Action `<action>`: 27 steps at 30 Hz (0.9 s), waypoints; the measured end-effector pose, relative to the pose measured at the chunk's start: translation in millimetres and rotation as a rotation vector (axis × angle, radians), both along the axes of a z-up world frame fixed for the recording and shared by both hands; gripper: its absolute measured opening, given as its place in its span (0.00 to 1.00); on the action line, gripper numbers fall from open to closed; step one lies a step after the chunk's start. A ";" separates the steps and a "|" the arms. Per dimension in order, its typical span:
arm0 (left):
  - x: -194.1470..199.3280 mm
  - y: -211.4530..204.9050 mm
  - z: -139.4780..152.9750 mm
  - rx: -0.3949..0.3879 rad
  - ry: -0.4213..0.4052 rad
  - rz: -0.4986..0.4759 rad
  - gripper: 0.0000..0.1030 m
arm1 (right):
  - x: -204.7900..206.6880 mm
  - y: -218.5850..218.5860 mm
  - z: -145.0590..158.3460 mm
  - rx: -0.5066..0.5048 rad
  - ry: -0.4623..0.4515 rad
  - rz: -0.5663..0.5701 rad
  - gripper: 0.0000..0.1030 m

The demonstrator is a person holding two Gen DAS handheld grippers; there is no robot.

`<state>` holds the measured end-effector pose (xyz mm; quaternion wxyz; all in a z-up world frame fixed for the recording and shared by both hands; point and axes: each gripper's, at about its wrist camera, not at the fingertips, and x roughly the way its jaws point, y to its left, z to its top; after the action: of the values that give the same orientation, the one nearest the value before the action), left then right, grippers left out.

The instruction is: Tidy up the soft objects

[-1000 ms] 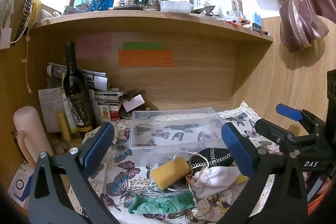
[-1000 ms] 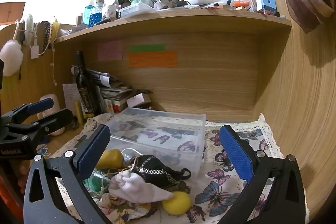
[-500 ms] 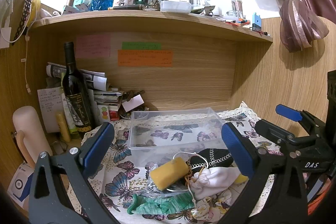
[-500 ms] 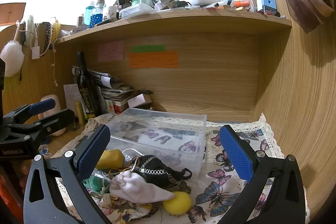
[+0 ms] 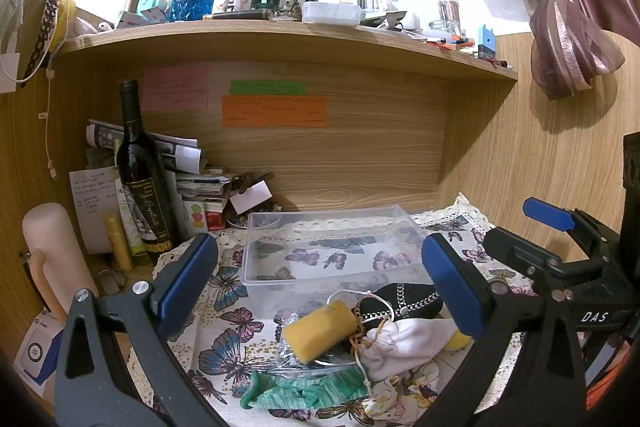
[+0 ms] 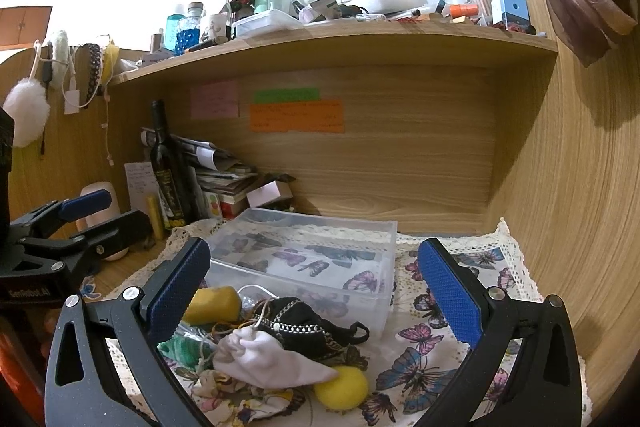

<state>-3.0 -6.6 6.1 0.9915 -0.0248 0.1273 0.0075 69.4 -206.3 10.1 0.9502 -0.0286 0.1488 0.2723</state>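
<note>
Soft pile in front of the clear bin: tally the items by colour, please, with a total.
Yellow: 2, a sponge block and a ball
Black: 1, a chain-trimmed pouch
White: 1, a drawstring bag
Green: 1, a knit cloth
Floral: 1, a printed cloth
Total: 6, all outside the clear bin; both tools open.

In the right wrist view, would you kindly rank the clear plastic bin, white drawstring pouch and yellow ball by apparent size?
1. Clear plastic bin
2. White drawstring pouch
3. Yellow ball

The pouch and ball lie nearer the camera, yet the order is unambiguous.
</note>
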 end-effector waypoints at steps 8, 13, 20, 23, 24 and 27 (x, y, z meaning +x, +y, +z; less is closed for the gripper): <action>0.1 -2.0 -0.7 0.000 -0.002 -0.002 1.00 | -0.9 -1.0 1.0 0.006 -0.001 0.001 1.00; 0.7 -3.1 -0.7 -0.001 -0.003 -0.004 1.00 | -1.5 -1.0 1.5 0.005 -0.004 0.003 1.00; 1.0 -3.6 -0.6 0.000 -0.002 -0.003 1.00 | -1.0 -0.7 1.4 0.006 -0.002 0.003 1.00; 0.9 -3.4 -0.7 0.000 -0.002 -0.002 1.00 | -1.0 -0.7 1.4 0.005 -0.002 0.004 1.00; 0.4 -2.6 -0.7 -0.001 -0.002 -0.004 1.00 | -1.0 -0.6 1.4 0.005 -0.002 0.004 1.00; 0.6 -3.7 -0.7 -0.002 -0.003 -0.005 1.00 | -0.9 -0.8 1.3 0.006 -0.001 0.004 1.00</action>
<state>-2.5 -10.3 5.3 0.9917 -0.0255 0.1262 0.0048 68.5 -207.1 11.5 0.9499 -0.0263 0.1473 0.2745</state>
